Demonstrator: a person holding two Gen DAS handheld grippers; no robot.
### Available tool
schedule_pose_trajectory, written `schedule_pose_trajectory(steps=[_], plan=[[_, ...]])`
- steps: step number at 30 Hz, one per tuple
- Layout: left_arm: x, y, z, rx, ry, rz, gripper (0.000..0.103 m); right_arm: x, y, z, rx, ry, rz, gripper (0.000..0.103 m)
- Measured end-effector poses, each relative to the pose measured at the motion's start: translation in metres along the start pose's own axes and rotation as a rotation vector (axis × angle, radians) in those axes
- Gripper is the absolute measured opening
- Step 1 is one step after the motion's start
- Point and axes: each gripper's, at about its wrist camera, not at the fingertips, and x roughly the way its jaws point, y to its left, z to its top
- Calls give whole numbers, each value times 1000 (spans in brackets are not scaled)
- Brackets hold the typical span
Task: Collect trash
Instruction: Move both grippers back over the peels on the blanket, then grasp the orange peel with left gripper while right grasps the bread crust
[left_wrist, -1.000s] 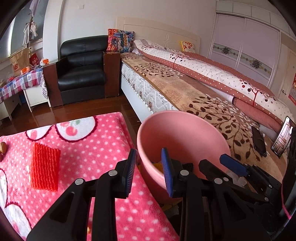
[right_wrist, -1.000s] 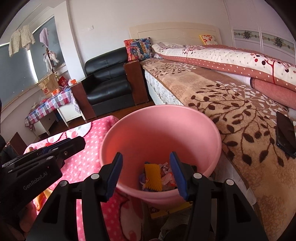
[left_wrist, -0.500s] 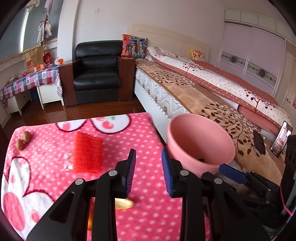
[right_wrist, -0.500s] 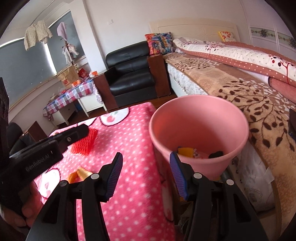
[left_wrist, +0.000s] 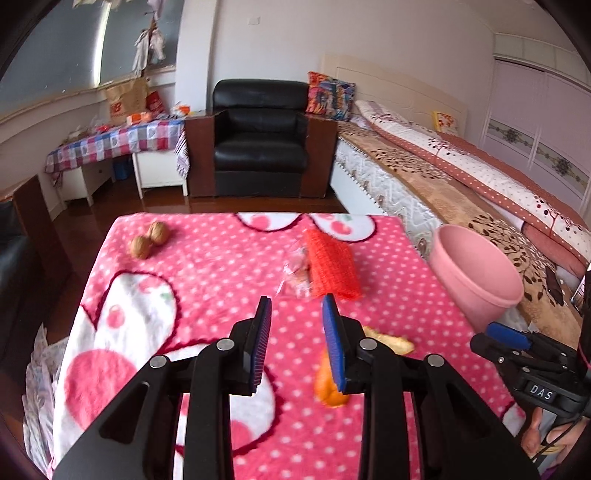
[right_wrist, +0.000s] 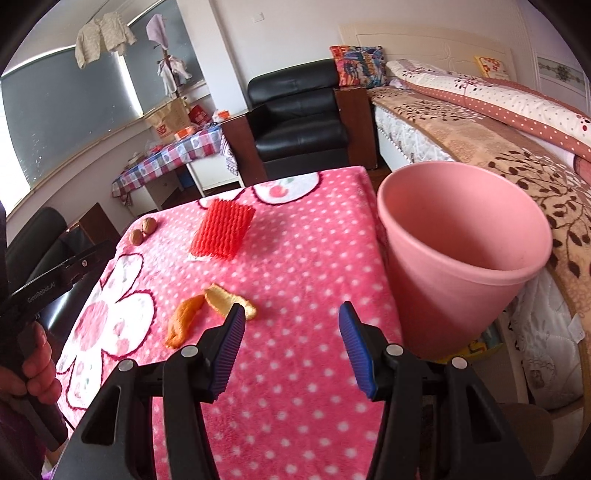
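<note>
On the pink dotted blanket (left_wrist: 207, 280) (right_wrist: 295, 258) lie a red foam net (left_wrist: 332, 267) (right_wrist: 223, 230), a clear wrapper (left_wrist: 295, 275) beside it, orange peel pieces (left_wrist: 330, 384) (right_wrist: 184, 319) and two walnuts (left_wrist: 149, 240) (right_wrist: 142, 230). A pink bin (left_wrist: 476, 273) (right_wrist: 458, 266) stands off the blanket's right edge. My left gripper (left_wrist: 297, 345) hangs open over the blanket, nothing between its fingers, the peel just right of it. My right gripper (right_wrist: 291, 347) is open and empty too, between the peel and the bin.
A bed with a leaf-patterned cover (left_wrist: 443, 184) runs along the right. A black armchair (left_wrist: 260, 147) stands behind the blanket, and a low table with a checked cloth (left_wrist: 118, 142) sits at the back left. A hand (right_wrist: 37, 369) holds the left gripper's handle.
Both grippers have swung left, away from the bin and out over the blanket. The bin has slid to the right of both views; the peel, net and walnuts have come into sight.
</note>
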Motion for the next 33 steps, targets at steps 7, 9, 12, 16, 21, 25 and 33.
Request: schedule_pose_trajectory(steps=[7, 9, 12, 16, 21, 25, 33], plan=[[24, -5, -24, 7, 112, -69, 29, 15, 14, 0, -42, 26, 30, 52], [35, -14, -31, 28, 146, -83, 29, 21, 17, -1, -49, 38, 36, 52], [48, -21, -40, 44, 183, -88, 29, 27, 20, -4, -61, 52, 51, 52], [65, -26, -50, 52, 246, -77, 29, 34, 25, -2, -84, 69, 70, 52], [67, -26, -55, 52, 242, -97, 28, 46, 33, 7, -121, 83, 109, 52], [64, -22, -54, 36, 231, -122, 11, 57, 38, 13, -141, 102, 107, 52], [53, 1, -43, -25, 184, -87, 8, 83, 46, 14, -157, 166, 115, 52]])
